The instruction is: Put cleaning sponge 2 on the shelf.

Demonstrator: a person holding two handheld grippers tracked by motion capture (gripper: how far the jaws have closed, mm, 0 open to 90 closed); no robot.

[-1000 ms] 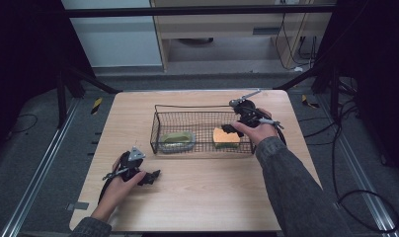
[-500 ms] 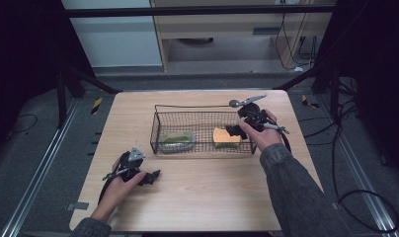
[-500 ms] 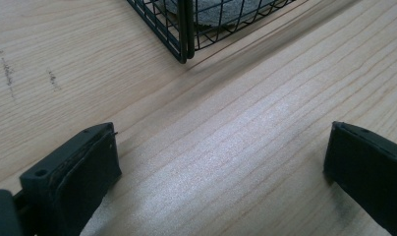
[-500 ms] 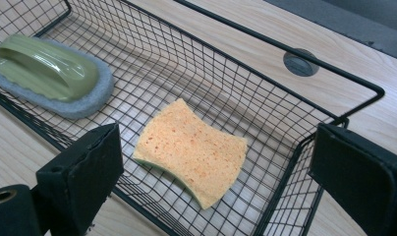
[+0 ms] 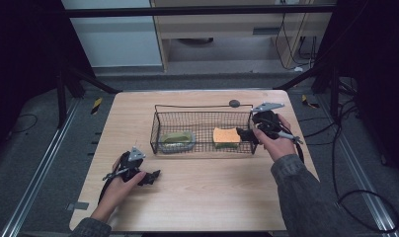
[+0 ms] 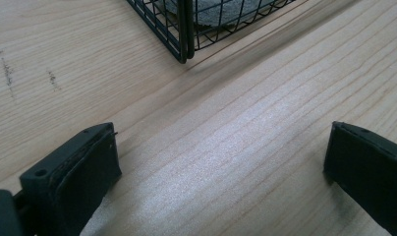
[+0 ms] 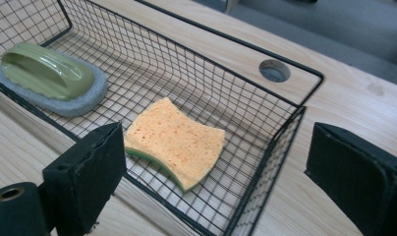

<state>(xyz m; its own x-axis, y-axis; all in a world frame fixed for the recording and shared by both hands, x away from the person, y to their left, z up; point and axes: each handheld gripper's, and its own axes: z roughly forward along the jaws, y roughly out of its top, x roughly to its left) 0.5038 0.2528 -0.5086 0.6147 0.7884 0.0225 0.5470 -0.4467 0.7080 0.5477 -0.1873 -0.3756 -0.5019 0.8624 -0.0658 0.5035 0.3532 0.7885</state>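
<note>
Lab: wood table [image 5: 202,197] in black frame [image 5: 197,11], floor cables [image 5: 345,148].

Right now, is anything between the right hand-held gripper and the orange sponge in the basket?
Yes. The right hand-held gripper, jaws open and empty, sits outside the wire basket; the basket's right end wall stands between it and the orange sponge. From above, nothing covers the sponge.

1. Your left gripper [image 5: 149,176] lies low on the table, jaws wide apart, well short of the basket's [image 5: 202,106] near left corner
2. Your right gripper [image 5: 243,134] sits at the basket's right end, jaws spread, nothing between them
</note>
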